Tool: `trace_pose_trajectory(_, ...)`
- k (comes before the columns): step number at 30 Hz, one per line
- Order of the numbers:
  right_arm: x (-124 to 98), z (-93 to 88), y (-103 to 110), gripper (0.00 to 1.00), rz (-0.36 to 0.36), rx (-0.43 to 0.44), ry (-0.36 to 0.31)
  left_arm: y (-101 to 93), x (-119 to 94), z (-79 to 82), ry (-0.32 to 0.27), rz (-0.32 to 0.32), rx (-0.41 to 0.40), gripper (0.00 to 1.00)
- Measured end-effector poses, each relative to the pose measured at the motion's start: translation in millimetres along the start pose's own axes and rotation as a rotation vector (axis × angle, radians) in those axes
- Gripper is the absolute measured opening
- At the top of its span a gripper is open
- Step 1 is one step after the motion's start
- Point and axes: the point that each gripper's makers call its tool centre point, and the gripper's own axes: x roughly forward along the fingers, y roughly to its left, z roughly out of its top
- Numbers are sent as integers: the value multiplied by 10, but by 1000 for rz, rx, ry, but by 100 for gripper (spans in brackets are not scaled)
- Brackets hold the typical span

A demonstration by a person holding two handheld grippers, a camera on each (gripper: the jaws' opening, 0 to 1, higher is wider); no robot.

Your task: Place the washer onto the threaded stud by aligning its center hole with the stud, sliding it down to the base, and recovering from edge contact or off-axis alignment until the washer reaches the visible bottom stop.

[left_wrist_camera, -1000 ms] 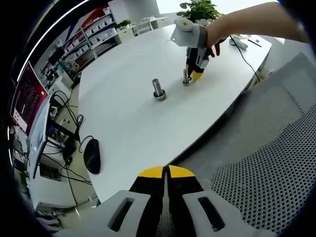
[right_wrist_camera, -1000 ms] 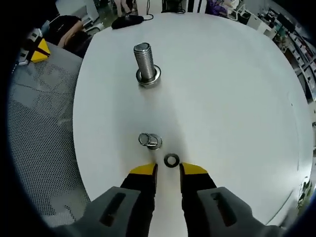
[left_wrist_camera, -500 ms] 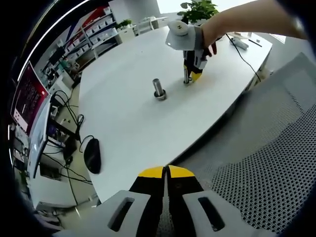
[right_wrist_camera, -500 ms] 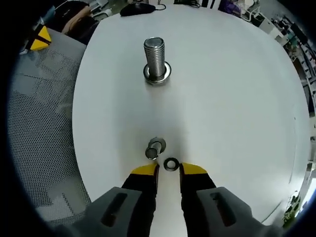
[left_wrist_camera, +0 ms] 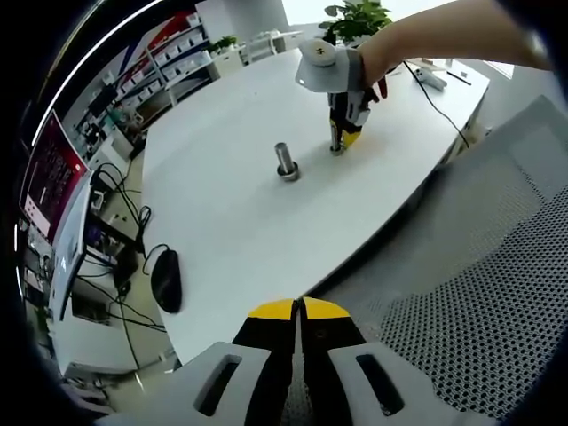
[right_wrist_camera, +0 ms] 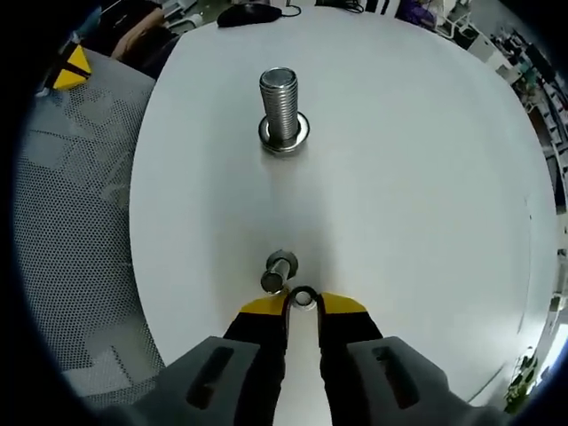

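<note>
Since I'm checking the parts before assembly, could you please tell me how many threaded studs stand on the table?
2: a large threaded stud stands mid-table on its round base, and a small stud stands just left of the right gripper, beside the washer between its jaws.

I look for words, numbers or signs and I cannot read any. In the left gripper view there is a red board [left_wrist_camera: 46,169] at the far left with small pale marks on it, but they are too tiny and blurry for me to make out. The shelves [left_wrist_camera: 164,53] behind the worktop [left_wrist_camera: 231,204] hold rows of little boxes, and any labels on them are too small to read as well.
</note>
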Motion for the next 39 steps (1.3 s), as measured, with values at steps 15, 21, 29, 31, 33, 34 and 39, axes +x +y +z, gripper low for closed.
trace_pose_trajectory(15,-20,-20,30,14,-9,47,-70,2,-4,12,-9,0,-1,0)
trace_pose_trajectory(21,-136,15,36,14,-5,74,-103,6,1,21,-14,0,0,0)
trace_pose_trajectory(29,-341,21,112,14,0,67,-113,11,-3,35,-24,2,1,0)
trace_pose_trajectory(31,-380,23,115,14,-2,68,-114,10,-6,34,-24,2,2,0)
trace_pose_trajectory(33,-423,18,97,14,-7,66,-113,7,-7,29,-21,0,4,0)
trace_pose_trajectory(34,-466,21,105,14,-11,68,-115,8,-7,28,-21,0,4,0)
trace_pose_trajectory(39,-589,36,75,14,-23,64,-120,10,-5,33,-26,3,6,0)
